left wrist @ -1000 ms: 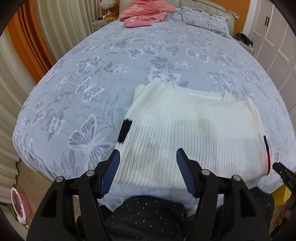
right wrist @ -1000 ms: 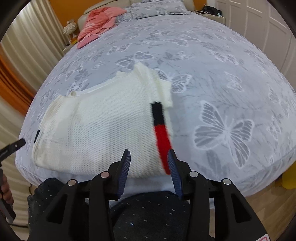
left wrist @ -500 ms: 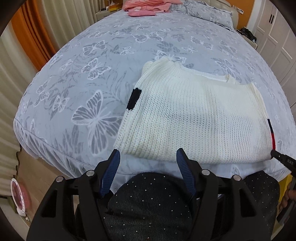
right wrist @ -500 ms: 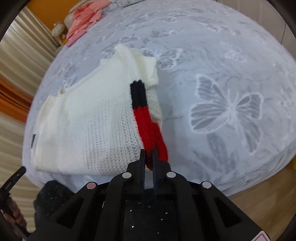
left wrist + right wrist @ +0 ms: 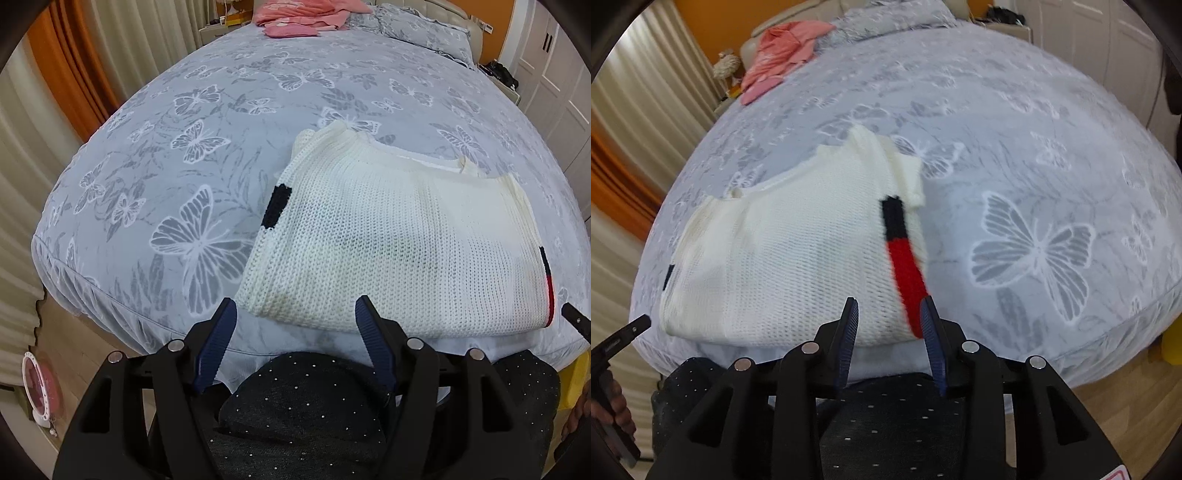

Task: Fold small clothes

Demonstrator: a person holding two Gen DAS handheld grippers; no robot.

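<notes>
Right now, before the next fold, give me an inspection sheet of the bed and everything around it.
Surface: bed, grey cover with a butterfly print.
Job's things: white sweater lying flat near the bed's front edge, with black and red trim on its sides.
Clutter: pink clothes by the pillow at the far end.
Grippers: left gripper open, holding nothing; right gripper open, jaws just opened, nothing pinched.
Cables: nothing seen.
Surroundings: curtains, white cupboards, wood floor.
</notes>
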